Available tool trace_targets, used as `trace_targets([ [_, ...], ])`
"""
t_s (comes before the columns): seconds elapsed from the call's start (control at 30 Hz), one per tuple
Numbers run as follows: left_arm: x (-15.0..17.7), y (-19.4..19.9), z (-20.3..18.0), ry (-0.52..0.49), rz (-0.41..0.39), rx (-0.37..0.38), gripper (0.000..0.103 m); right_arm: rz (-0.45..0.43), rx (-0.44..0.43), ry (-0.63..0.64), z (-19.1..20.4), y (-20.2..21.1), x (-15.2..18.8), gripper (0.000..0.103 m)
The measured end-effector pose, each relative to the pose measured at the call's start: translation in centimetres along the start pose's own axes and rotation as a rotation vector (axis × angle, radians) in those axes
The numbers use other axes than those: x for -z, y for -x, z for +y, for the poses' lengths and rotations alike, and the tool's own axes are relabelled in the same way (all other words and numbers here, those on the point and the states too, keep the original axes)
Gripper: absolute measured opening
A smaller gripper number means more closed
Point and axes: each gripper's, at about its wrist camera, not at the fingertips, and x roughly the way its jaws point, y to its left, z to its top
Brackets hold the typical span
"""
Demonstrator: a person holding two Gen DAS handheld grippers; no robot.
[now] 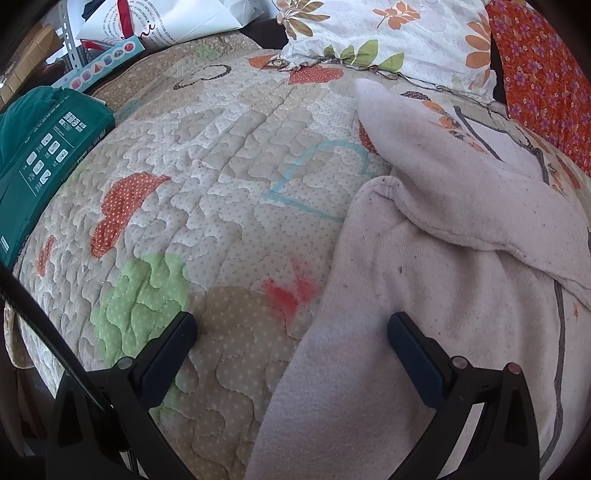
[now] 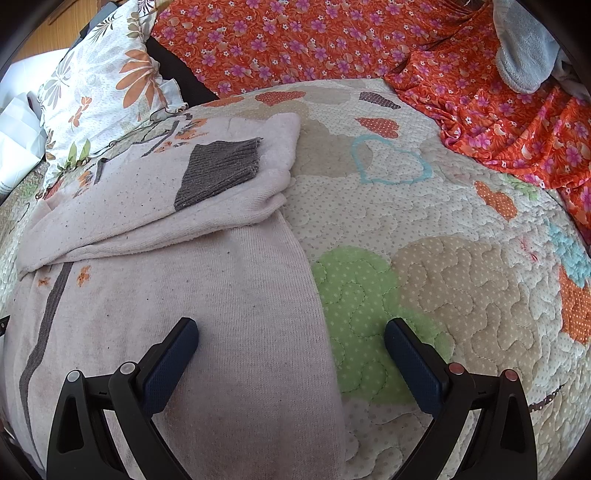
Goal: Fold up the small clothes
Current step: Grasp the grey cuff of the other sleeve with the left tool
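Note:
A small pale pink knit top (image 1: 424, 295) lies flat on the quilted bedspread (image 1: 221, 184), with one sleeve folded across its body. In the right wrist view the top (image 2: 221, 295) shows a folded sleeve ending in a grey ribbed cuff (image 2: 221, 170). My left gripper (image 1: 291, 332) is open and empty, hovering over the top's left edge. My right gripper (image 2: 291, 332) is open and empty, hovering over the top's right edge, one finger above the cloth and one above the quilt.
A green box (image 1: 51, 155) lies at the quilt's left edge. A floral pillow (image 1: 388, 33) and orange flowered cloth (image 2: 480, 92) lie at the back. A grey fleece item (image 2: 524, 44) sits at the far right. The quilt (image 2: 424, 221) spreads right of the top.

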Motion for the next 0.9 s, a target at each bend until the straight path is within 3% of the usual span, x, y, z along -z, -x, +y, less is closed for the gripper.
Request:
trace_targets([
  [0.3, -0.2, 0.0, 0.1, -0.017, 0.017, 0.021, 0.103, -0.002, -0.004, -0.004, -0.3, 0.0, -0.1, 0.103],
  [0.37, -0.7, 0.1, 0.6, -0.02, 0.031, 0.071, 0.094, -0.002, -0.003, -0.003, -0.5, 0.0, -0.1, 0.103],
  [0.43, -0.9, 0.7, 1.1, -0.003, 0.014, 0.119, 0.062, -0.001, -0.003, -0.003, -0.4, 0.0, -0.1, 0.103],
  [0.5, -1.2, 1.3, 2.6, 0.039, 0.021, 0.236, 0.054, -0.001, -0.002, -0.004, -0.2, 0.0, 0.0, 0.103],
  [0.57, -0.9, 1.2, 4.0, 0.093, 0.058, 0.332, 0.054, 0.0, -0.003, -0.004, -0.2, 0.0, 0.0, 0.103],
  [0.73, 0.3, 1.3, 7.6, 0.168, 0.101, 0.39, 0.054, 0.029, -0.021, -0.011, -0.5, 0.4, 0.0, 0.102],
  [0.83, 2.2, 1.2, 9.1, 0.176, 0.139, 0.447, 0.054, 0.05, -0.055, -0.033, -1.1, 1.5, 0.3, 0.093],
  [0.9, 3.8, 1.2, 9.4, 0.18, 0.17, 0.489, 0.054, 0.072, -0.108, -0.066, -1.7, 2.4, 0.5, 0.079],
])
